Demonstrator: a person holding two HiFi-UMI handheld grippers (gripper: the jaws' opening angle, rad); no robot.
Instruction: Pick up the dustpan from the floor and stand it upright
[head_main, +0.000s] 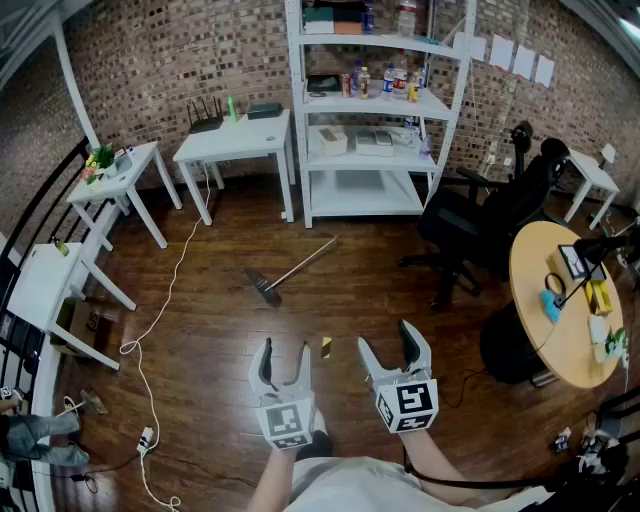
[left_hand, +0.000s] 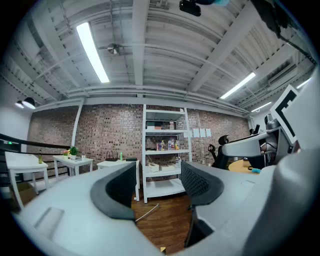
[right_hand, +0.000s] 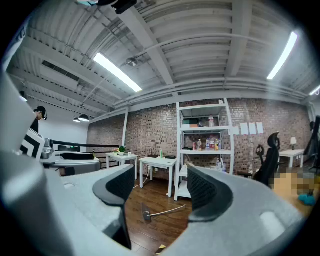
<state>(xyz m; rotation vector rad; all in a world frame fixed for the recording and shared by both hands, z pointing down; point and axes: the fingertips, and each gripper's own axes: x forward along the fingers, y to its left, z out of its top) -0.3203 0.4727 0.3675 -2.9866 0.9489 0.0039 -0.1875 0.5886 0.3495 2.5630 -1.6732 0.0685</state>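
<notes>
Left tongs (head_main: 285, 350): I see the jaws apart, nothing between them, held level over the floor (head_main: 220, 340), well short of the shelf unit (head_main: 300, 150).
Right tongs (head_main: 386, 337): spread wide, empty too, just beside the left tongs.
Shelf unit: bottles (head_main: 378, 80) on its second shelf, boxes (head_main: 333, 141) one shelf below.
Dustpan (head_main: 268, 287): flat on the floor before the shelf unit, handle pointing toward it.

Pale grey left tool (head_main: 285, 347) and right tool (head_main: 384, 334), black pads (left_hand: 120, 187), marker cubes (head_main: 410, 400).
</notes>
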